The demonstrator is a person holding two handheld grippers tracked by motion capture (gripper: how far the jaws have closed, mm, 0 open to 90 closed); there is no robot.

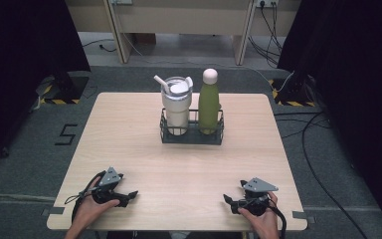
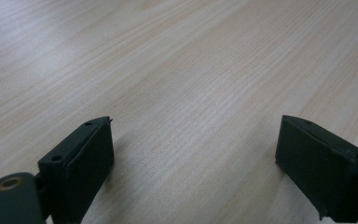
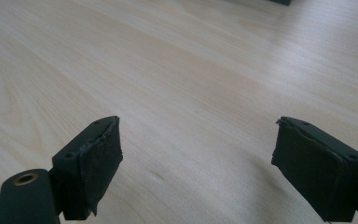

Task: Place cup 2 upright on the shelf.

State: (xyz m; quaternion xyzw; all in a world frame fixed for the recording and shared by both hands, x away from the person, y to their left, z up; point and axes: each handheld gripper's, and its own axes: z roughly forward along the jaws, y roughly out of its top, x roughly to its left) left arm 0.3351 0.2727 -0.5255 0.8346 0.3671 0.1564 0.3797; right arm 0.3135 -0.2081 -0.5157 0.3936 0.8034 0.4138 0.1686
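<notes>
1. Table (image 1: 129,129) of pale wood grain lies before you, and on its far middle stands a black wire caddy (image 1: 192,135) with two compartments.
2. In the caddy's left compartment you have a cream tumbler (image 1: 176,107), upright, with a white lid and a straw leaning toward the left.
3. In the right compartment stands a green bottle (image 1: 209,104) with a pale round cap, upright and just beside the tumbler.
4. Around the table you can see grey floor, black cables (image 1: 308,134) trailing at the right, yellow-and-black striped tape at two spots, and dark curtains on both sides.
5. Your left tongs (image 1: 133,193) rest at the near left of the table, held in your left hand (image 1: 92,206), tips pointing right toward the table's middle.
6. In the left gripper view their jaws stand wide apart, with bare wood between them.
7. Your right tongs (image 1: 228,200) rest at the near right, held in your right hand (image 1: 261,219), tips pointing left.
8. In the right gripper view their jaws are likewise spread wide with nothing between them but table; a dark sliver shows at the top edge, too small to identify.
9. The caddy and both drinks sit well apart from both tongs, across open table, with nothing standing between.
</notes>
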